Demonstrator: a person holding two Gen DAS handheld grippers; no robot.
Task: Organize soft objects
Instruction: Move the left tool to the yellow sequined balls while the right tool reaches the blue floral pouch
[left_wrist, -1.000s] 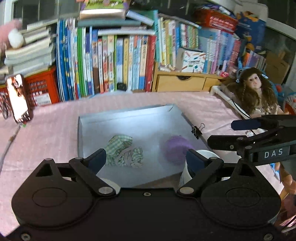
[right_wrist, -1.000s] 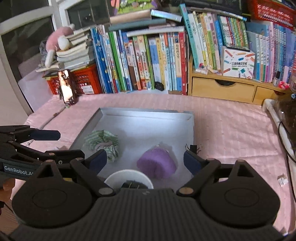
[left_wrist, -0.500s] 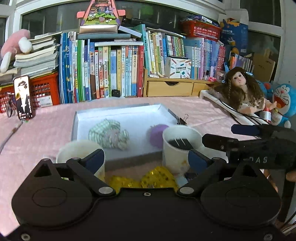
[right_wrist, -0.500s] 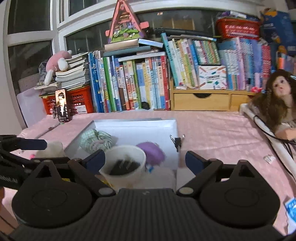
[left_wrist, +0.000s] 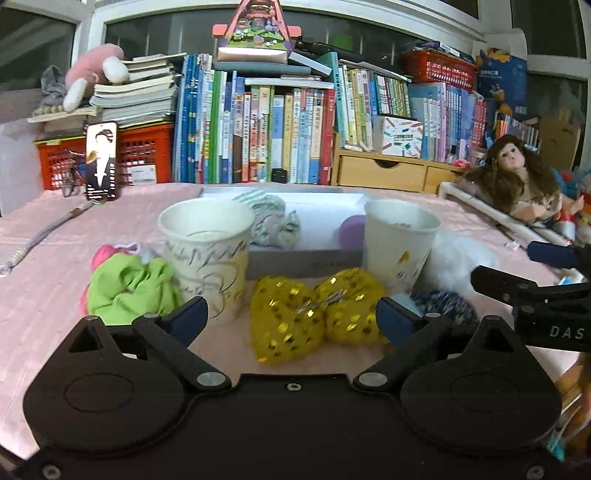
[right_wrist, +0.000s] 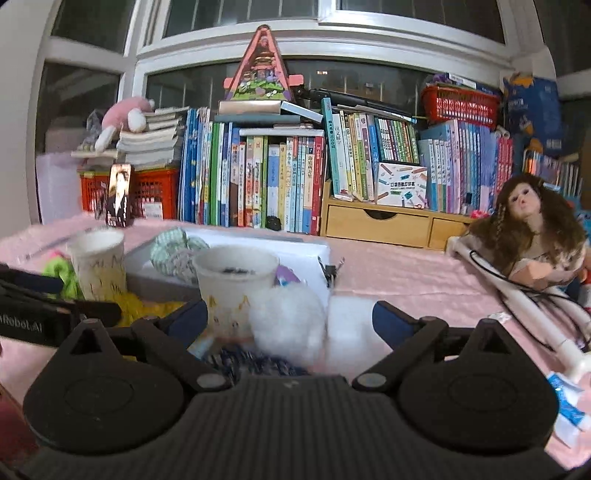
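Pink cloth-covered table (left_wrist: 37, 295), bookshelf wall behind. Left gripper (left_wrist: 291, 319) low and level, fingers wide, empty, w/ shiny yellow gold-dotted bow (left_wrist: 314, 314) between the tips. Right gripper (right_wrist: 290, 317) likewise wide and empty; white fluffy pompom (right_wrist: 288, 321) in front. Beyond: 2 paper cups (left_wrist: 207, 251), then gray tray (left_wrist: 303, 258) w/ checked cloth. Green scrunchie (left_wrist: 129, 284) clear only in left view.

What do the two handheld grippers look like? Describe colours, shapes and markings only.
Both the left gripper and the right gripper are matte black, with two round housings, angled link arms with silver pivots, and blue pads on the jaws. White lettering marks their sides: "DAS" on the right, "Robot.AI" on the left.
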